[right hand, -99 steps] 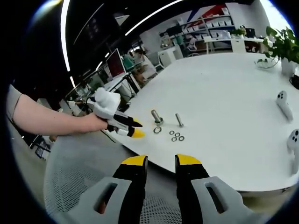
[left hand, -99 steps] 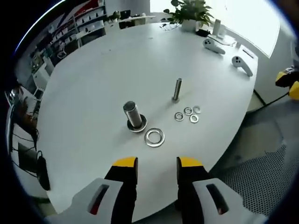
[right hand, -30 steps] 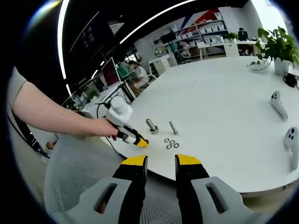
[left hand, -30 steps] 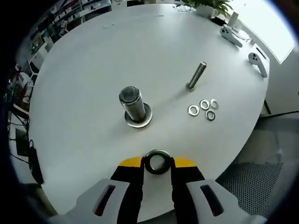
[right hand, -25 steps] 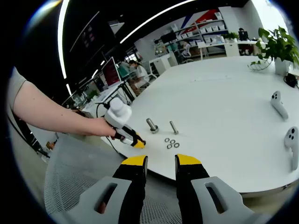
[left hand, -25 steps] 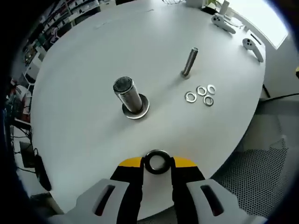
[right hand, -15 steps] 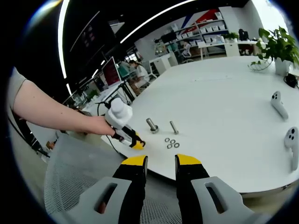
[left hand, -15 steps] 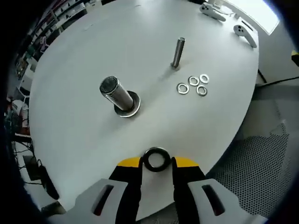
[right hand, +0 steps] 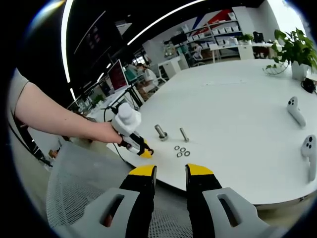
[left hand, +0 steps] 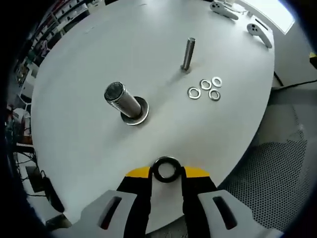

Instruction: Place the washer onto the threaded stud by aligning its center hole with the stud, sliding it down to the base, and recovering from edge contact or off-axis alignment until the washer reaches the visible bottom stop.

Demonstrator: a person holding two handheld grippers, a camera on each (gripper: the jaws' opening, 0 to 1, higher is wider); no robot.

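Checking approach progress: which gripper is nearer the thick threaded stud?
Left. The left gripper holds the washer near the stud; the right gripper hangs off the table's edge.

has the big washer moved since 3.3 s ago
Yes. It lay flat on the table beside the large threaded stud. Now the large washer is pinched in the left gripper, off the tabletop and apart from the stud.

Four small washers [left hand: 204, 88] just beside thin stud [left hand: 187, 53], on table [left hand: 99, 59]
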